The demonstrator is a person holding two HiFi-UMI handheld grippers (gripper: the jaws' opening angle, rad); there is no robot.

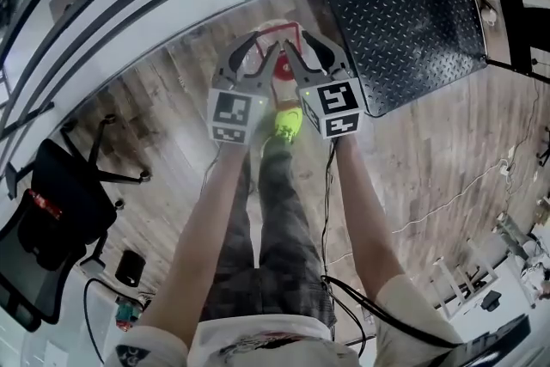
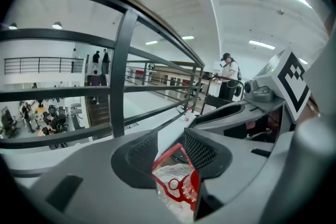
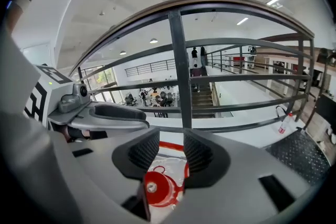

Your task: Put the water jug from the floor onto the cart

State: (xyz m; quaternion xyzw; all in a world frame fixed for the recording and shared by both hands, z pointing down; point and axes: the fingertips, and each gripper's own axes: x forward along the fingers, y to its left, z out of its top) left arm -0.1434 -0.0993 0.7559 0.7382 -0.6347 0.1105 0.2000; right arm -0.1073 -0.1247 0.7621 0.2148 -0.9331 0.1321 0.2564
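The water jug (image 1: 277,37) stands on the wooden floor near the railing, clear plastic with a red handle frame and a red cap. Both grippers hang just over it, side by side. My left gripper (image 1: 260,56) is open; through its gap the jug's red frame (image 2: 176,186) shows below, untouched. My right gripper (image 1: 306,51) is open too, and the red cap (image 3: 156,187) sits below and between its jaws without touching the pads. The cart's black diamond-plate deck (image 1: 412,21) lies to the right of the jug.
A metal railing (image 3: 181,71) runs right behind the jug, with a lower floor beyond it. A black office chair (image 1: 51,211) stands at the left. Cables (image 1: 447,202) trail over the floor at the right. A small bottle (image 3: 284,123) stands by the cart deck (image 3: 299,157).
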